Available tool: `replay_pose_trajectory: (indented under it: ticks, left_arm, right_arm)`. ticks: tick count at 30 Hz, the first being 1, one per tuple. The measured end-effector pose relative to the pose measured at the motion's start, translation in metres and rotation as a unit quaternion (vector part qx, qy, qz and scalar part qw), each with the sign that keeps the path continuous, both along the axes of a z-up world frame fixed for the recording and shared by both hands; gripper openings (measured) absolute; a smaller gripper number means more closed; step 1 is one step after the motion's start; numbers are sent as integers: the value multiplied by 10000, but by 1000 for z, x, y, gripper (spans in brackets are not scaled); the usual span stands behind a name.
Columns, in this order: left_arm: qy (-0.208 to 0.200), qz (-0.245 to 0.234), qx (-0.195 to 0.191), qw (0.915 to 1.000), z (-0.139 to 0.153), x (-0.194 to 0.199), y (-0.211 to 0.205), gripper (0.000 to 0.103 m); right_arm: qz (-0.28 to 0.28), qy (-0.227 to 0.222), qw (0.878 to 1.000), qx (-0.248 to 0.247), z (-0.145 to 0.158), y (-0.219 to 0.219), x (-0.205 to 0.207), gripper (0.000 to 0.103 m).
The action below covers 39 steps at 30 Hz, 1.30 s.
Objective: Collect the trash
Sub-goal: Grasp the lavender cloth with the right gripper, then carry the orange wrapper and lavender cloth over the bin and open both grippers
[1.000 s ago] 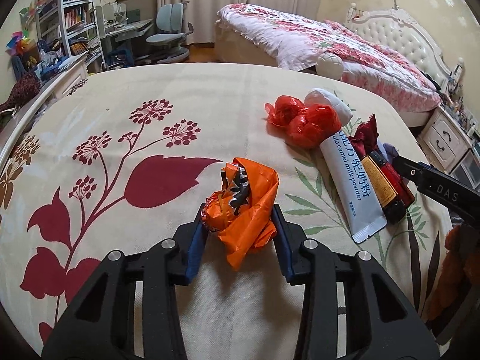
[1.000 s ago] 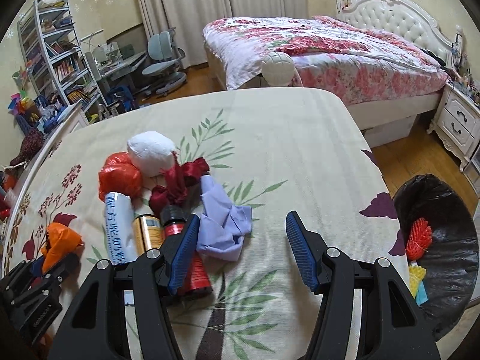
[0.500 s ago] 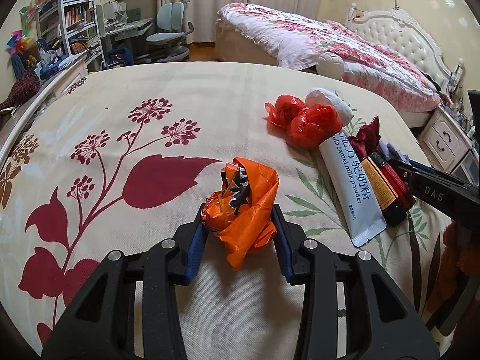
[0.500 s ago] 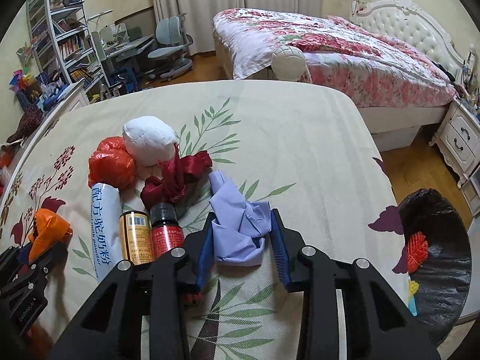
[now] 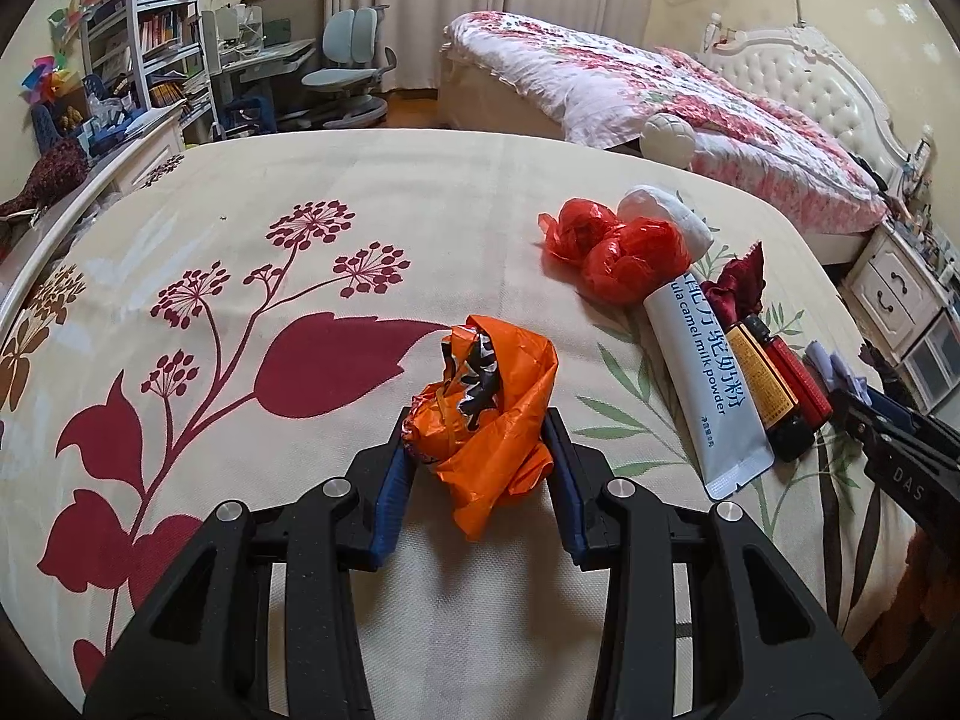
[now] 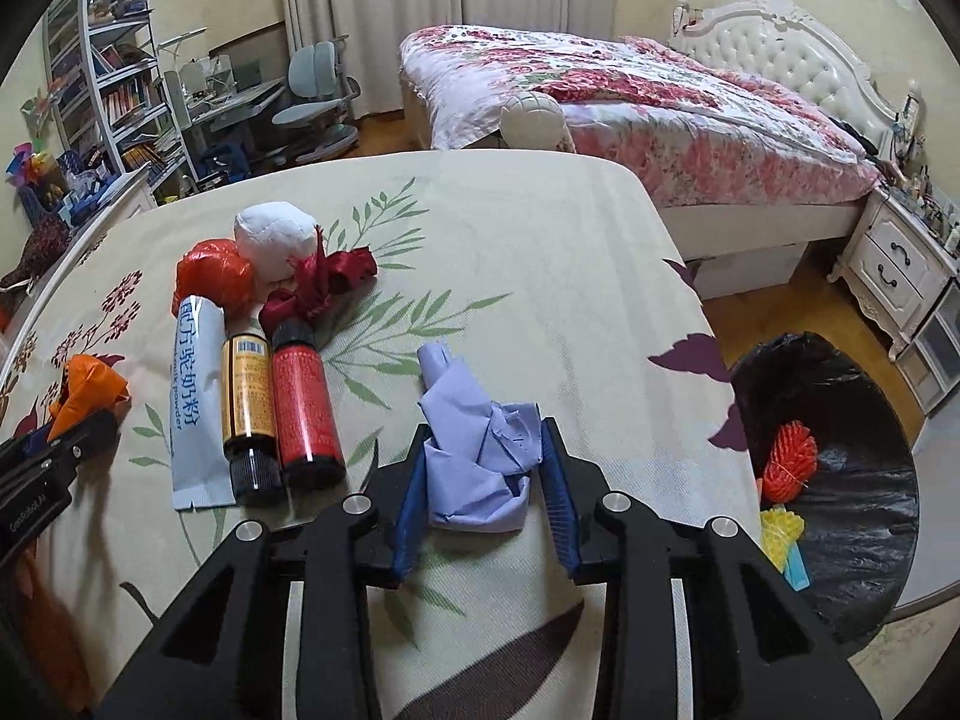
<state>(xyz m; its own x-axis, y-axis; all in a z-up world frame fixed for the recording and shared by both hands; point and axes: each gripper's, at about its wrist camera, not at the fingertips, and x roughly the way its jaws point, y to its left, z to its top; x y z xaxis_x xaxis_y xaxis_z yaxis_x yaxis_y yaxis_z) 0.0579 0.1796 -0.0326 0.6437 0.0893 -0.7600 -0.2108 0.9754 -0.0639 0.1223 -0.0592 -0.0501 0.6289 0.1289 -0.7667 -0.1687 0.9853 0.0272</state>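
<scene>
Crumpled orange wrapper (image 5: 486, 414) sits clamped in the left gripper (image 5: 480, 450) on the floral cloth (image 5: 372, 180); lilac paper wad (image 6: 480, 456) is pinched by the right gripper (image 6: 483, 468). Farther right, the black-lined bin (image 6: 852, 480) holds scraps.

**Camera Placement and Shared Coverage**

Each fisheye camera sits just behind its tool and looks forward along the two fingers, slightly downward, close to the table (image 5: 420, 192).

The left wrist view looks from the near edge, over the part printed with red flowers, toward the bed (image 5: 660, 90) and bookshelf (image 5: 138, 54). The left tool (image 5: 480, 450) fills its lower frame.

The right wrist view stands further right, facing the same way, with the right tool (image 6: 483, 462) in its lower frame and the trash bin (image 6: 852, 420) at its right edge.

Both views share the milk powder sachet (image 5: 714, 390) (image 6: 195, 396), the two bottles (image 5: 780, 384) (image 6: 276, 402), the bed and the desk chair (image 5: 348, 72) (image 6: 315, 96). Each view shows the other tool at its margin.
</scene>
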Motion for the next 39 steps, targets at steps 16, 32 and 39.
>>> replay_pose_trajectory:
  ticks: [16,32,39]
  left_arm:
    - [-438,-585,-135,9972,25,-17,-61,40]
    - [-680,-1692,-137,9831,35,-3,-174,40]
    - [-774,-2137,-45,9738,36,8,-224,40]
  right_arm:
    - [-642,-419,9970,121,25,-64,-42,35]
    - [-1721,-762,9820,129,35,-152,-57,35]
    - [-2142,-817,9732,158,31,-187,-56,35]
